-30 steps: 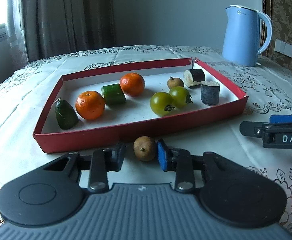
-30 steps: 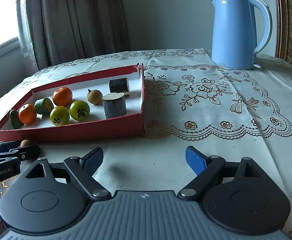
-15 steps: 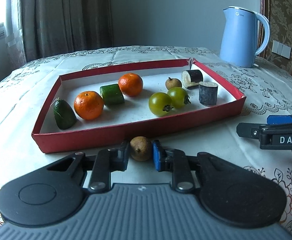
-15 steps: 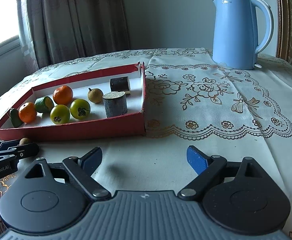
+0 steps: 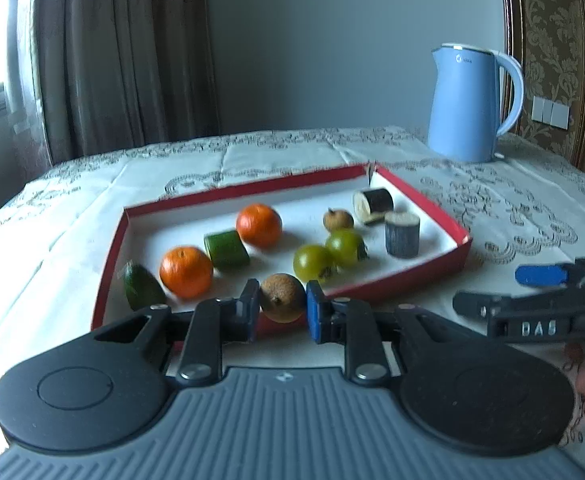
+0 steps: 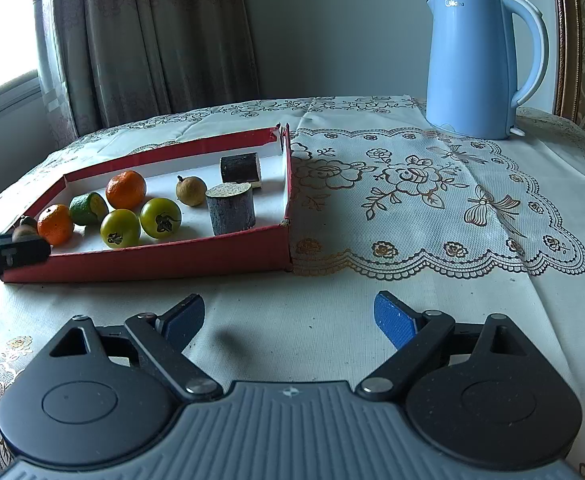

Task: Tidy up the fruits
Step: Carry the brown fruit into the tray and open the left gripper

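Our left gripper (image 5: 283, 309) pinches a small brown round fruit (image 5: 282, 297) between its pads, held at the near wall of the shallow red cardboard tray (image 5: 459, 234). Inside that tray we see two orange mandarins (image 5: 185, 271), two green tomatoes (image 5: 313, 263) and another brown fruit (image 5: 337, 219). Right of the tray, our right gripper (image 6: 290, 320) hangs spread wide over the lace tablecloth (image 6: 412, 208), holding nothing.

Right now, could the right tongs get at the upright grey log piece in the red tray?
Probably yes: the right tongs are open and empty, the log piece stands near the red tray's low front wall, nothing between.
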### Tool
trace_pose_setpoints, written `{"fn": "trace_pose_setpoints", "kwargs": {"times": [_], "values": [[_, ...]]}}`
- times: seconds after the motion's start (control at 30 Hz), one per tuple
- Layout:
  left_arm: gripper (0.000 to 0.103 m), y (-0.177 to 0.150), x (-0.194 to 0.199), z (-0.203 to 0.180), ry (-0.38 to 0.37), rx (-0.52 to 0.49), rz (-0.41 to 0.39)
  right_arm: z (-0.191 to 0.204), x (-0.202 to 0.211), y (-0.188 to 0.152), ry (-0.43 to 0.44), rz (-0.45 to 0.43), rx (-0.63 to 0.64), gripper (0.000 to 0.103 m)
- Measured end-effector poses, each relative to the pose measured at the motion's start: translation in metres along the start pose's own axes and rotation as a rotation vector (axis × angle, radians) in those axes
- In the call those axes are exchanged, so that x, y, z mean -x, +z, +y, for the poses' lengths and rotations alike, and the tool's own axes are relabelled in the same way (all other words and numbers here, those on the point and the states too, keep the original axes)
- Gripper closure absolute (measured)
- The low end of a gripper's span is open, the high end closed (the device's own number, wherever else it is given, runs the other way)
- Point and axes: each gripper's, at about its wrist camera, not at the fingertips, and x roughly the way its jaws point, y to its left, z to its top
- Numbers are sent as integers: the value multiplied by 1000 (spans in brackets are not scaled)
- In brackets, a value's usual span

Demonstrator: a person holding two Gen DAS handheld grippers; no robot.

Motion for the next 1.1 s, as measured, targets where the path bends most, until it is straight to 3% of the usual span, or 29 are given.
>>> {"fn": "trace_pose_setpoints", "kwargs": {"times": [0.3, 0.8, 1.1], "values": [[81, 22, -21, 12, 54, 3, -12, 0, 0, 0, -1, 0, 0, 11], [81, 28, -76, 29, 87, 46, 62, 1, -1, -1, -5, 3, 8, 10], [81, 30, -69, 17, 108, 16, 14, 2, -2, -1, -7, 5, 13, 10]]}}
